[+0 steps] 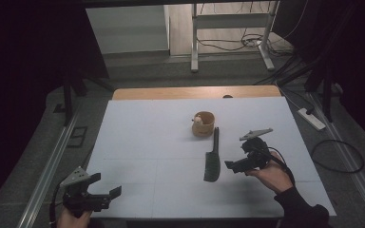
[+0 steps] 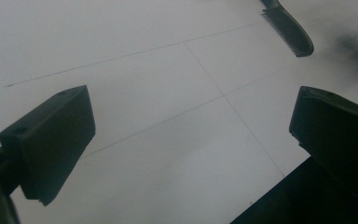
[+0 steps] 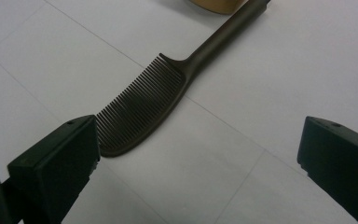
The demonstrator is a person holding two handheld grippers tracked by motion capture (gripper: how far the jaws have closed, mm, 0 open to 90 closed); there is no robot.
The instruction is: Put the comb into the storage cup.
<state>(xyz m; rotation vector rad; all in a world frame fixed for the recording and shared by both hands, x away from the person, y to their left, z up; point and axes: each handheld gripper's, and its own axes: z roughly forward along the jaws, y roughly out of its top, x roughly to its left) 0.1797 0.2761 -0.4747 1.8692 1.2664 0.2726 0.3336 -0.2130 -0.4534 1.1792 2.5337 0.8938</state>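
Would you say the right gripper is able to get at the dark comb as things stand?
Probably yes. The right gripper has its jaws wide apart, with the comb lying flat on the white table just ahead of them. Nothing lies between; the wooden cup sits beyond the handle end.

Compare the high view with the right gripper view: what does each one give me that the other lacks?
High view alone: the left hand-held gripper, open at the table's near-left corner, and the whole wooden cup with a small pale thing inside. Right gripper view alone: the comb's fine teeth, one by one, between the open right hand-held gripper's jaws. Both: the dark comb flat on the white table, handle toward the cup.
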